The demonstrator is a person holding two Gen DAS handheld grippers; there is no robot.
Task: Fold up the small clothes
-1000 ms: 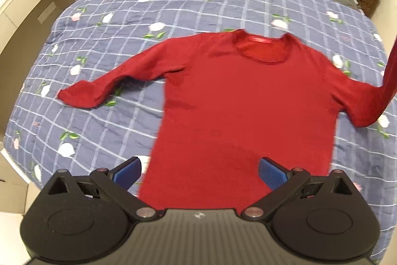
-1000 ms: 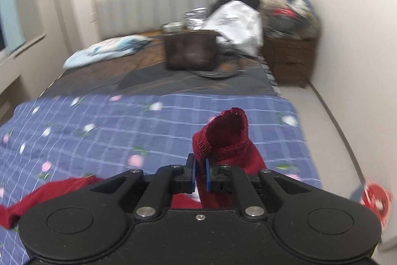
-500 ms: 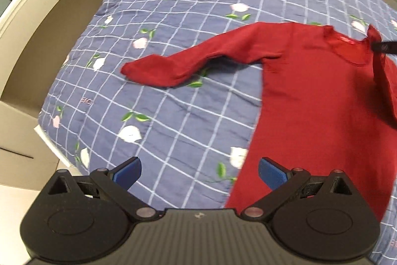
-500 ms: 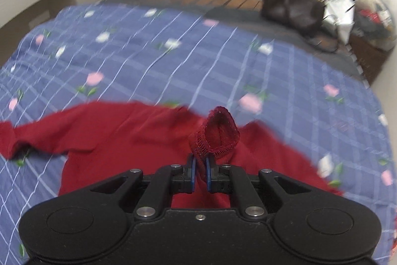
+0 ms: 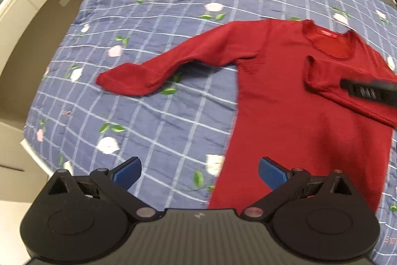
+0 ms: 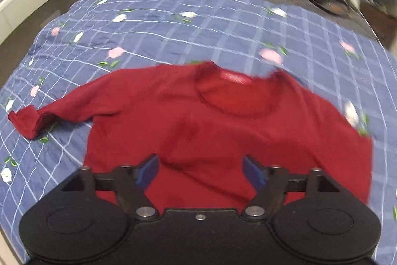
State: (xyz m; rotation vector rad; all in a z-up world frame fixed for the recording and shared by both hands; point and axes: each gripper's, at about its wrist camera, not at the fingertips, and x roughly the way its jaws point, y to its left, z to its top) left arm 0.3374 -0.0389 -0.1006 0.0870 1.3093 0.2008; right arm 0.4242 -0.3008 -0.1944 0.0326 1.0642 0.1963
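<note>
Left wrist view: the left gripper gapes empty above the quilt; the red sweater lies flat, one sleeve folded across its chest (the other outstretched). Right wrist view: the right gripper, fingers spread, hovers over the sweater, gripping nothing.

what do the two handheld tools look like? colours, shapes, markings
Both match. The left tool and right tool each have a black body with two round discs at the corners, silver pivot screws and angular black linkage arms with triangular cut-outs. The fingers carry blue pads. The left tool's ribbed centre plate bears a small pale mark. No cables or sleeves show.
</note>
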